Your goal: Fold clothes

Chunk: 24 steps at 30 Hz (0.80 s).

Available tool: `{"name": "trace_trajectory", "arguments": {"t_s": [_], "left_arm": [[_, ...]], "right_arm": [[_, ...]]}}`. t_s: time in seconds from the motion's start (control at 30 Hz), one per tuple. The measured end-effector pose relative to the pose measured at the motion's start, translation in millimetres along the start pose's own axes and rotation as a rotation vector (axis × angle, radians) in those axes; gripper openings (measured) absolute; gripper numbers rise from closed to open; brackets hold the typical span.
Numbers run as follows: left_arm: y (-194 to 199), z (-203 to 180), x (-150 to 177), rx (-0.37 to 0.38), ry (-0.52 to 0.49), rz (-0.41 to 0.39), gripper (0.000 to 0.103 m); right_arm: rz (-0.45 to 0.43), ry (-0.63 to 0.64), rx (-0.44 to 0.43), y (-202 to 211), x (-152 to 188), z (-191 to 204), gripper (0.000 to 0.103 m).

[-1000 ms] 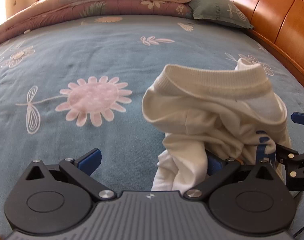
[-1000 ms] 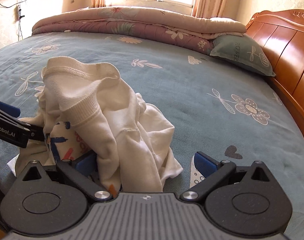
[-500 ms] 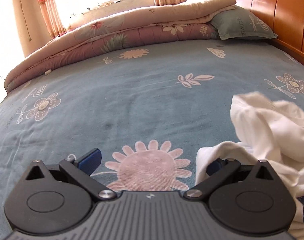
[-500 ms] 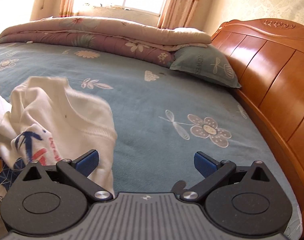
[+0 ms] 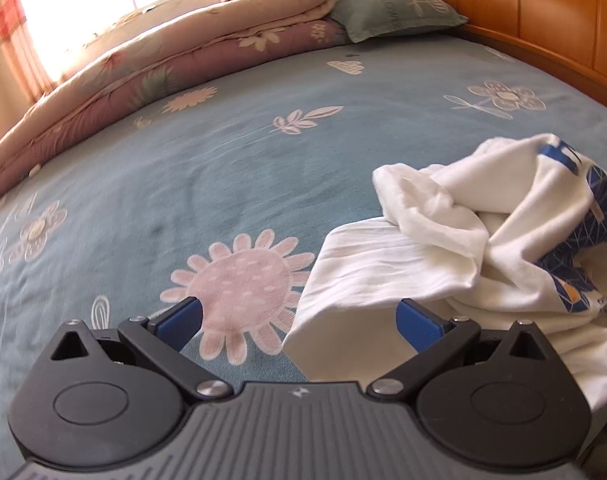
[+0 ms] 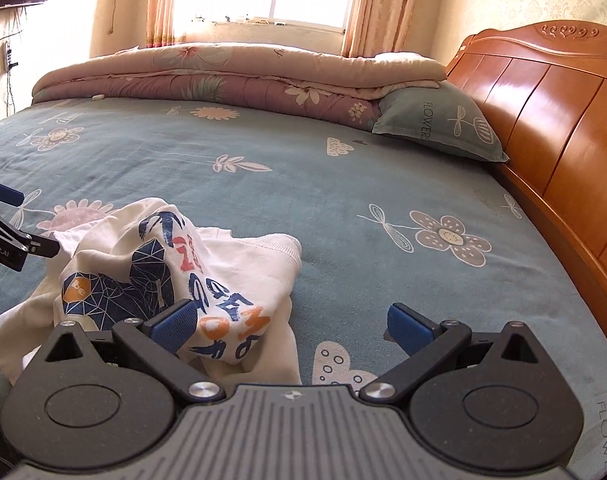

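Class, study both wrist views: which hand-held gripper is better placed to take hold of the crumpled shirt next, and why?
Probably the left hand-held gripper: a flat flap of the white shirt already lies between its open fingers. The right hand-held gripper is open too, with cloth beside one finger.

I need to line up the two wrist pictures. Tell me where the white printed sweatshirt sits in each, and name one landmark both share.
Left wrist: the white printed sweatshirt lies crumpled at right, its edge reaching between the open fingers.
Right wrist: it lies lower left, print up, partly behind the left finger.
Shared landmark: the green pillow against the wooden headboard.
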<state>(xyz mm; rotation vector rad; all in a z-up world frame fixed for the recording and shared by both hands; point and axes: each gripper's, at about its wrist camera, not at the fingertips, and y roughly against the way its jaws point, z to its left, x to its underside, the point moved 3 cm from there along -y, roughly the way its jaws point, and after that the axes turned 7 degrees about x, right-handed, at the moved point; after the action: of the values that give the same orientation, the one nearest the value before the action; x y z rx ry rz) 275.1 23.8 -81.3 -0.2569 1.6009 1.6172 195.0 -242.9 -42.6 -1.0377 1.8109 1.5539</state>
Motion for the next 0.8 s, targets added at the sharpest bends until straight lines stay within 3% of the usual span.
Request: {"name": "trace_trajectory", "arguments": {"t_s": [0.2,0.73,0.8], "left_arm": [[-30,-30,-11,-0.016,-0.283,0.01,0.102],[-62,104,-65,-0.207,0.133,-0.112,0.102],[-71,127,-67,-0.255,0.165,-0.086,0.102]], "right_arm": [[0.008,-0.018,-0.005,3,4,-1,0.103],[0.006,-0.014,0.0,-23,-6,-3,0.103],[0.01,-0.016,-0.003,-27,-9,-3,0.103]]}}
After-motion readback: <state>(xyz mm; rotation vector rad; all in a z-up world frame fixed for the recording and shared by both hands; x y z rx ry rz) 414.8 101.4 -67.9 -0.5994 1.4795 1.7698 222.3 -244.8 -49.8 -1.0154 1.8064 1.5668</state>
